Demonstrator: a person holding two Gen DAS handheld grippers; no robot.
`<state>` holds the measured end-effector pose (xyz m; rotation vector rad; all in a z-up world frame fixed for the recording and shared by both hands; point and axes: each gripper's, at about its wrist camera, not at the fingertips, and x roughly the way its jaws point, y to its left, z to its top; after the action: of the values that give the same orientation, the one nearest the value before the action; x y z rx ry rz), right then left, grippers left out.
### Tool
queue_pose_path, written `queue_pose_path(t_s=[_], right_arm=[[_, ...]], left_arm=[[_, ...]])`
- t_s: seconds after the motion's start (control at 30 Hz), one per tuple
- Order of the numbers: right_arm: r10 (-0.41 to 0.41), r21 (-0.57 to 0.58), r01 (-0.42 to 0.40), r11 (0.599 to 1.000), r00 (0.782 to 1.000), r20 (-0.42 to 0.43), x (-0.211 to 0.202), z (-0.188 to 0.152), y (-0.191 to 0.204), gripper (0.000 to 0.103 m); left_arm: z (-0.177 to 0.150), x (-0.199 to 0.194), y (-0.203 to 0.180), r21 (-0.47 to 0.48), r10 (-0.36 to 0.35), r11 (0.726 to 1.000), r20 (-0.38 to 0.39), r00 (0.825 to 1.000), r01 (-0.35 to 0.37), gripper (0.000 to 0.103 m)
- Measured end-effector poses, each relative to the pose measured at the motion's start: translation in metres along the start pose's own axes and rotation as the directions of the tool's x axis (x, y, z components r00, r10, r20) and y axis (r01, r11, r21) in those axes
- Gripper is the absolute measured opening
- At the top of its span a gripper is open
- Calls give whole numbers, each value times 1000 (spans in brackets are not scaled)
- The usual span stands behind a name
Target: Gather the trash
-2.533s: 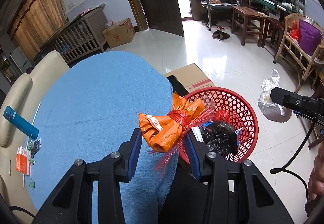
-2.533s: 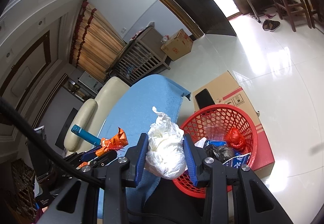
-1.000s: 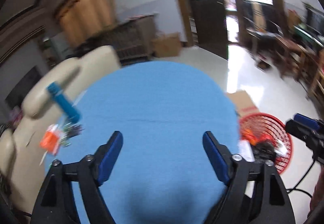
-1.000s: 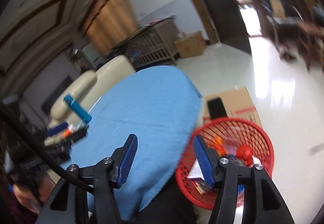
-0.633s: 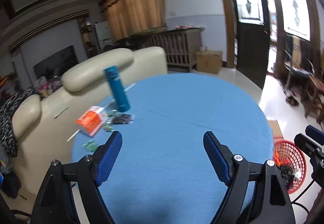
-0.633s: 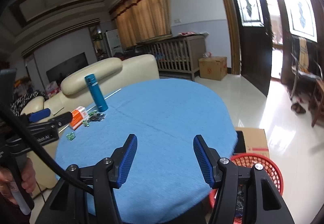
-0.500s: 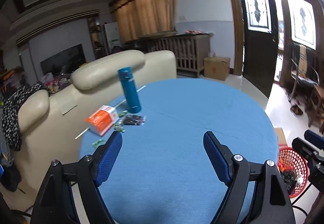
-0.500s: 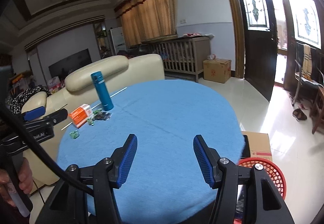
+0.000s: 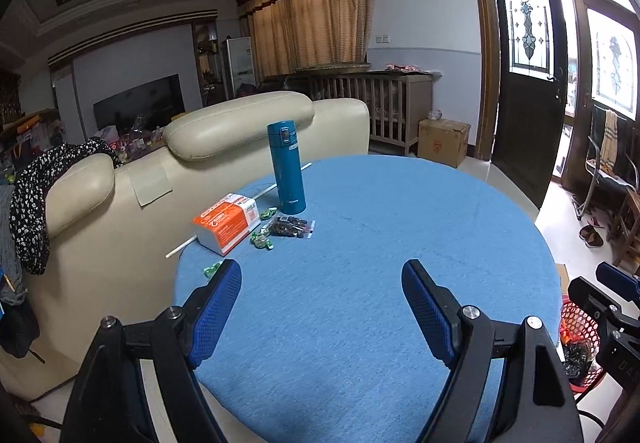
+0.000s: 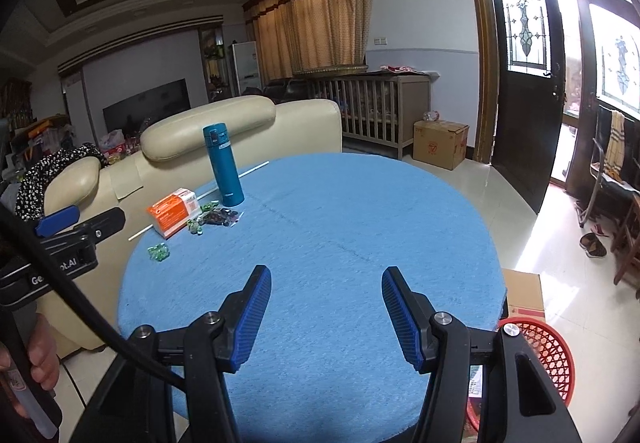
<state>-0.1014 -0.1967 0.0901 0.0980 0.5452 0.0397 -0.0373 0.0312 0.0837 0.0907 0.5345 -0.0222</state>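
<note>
- Both grippers hang above the near edge of the round blue bench (image 9: 360, 283), tilted somewhat downward and facing across it toward the sofa (image 9: 224, 131).
- Left gripper (image 9: 322, 307): jaws wide apart, nothing between them. Right gripper (image 10: 326, 313): jaws apart too, and empty.
- The remaining litter lies at the far left of the bench, well apart from both grippers: green wrappers (image 9: 262, 241), a dark packet (image 9: 290, 225) and one stray green wrapper (image 9: 212, 270) near the left rim.
- An orange box (image 9: 226, 223), a teal flask (image 9: 286, 167) and a thin white stick (image 9: 240, 215) sit just beside that litter; whether the box counts as trash I cannot tell.
- The orange box's long axis runs diagonally, near-left to far-right, roughly parallel to the stick.
- The litter lies ahead and left of both pairs of jaws; in my judgement the left gripper is nearer, the stray wrapper lying just beyond its left finger.
- The red basket (image 10: 548, 359) stands on the floor at the right, below the bench's rim, closer to the right gripper.
</note>
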Motion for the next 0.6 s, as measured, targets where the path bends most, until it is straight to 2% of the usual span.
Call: queue_pose_path(t_s=[0.6], right_arm=[[-16,1,16,1000,1000,-23,21,0,8,62]], left_arm=[[-11,18,8,-2,-6,1000,-40,999,6,83]])
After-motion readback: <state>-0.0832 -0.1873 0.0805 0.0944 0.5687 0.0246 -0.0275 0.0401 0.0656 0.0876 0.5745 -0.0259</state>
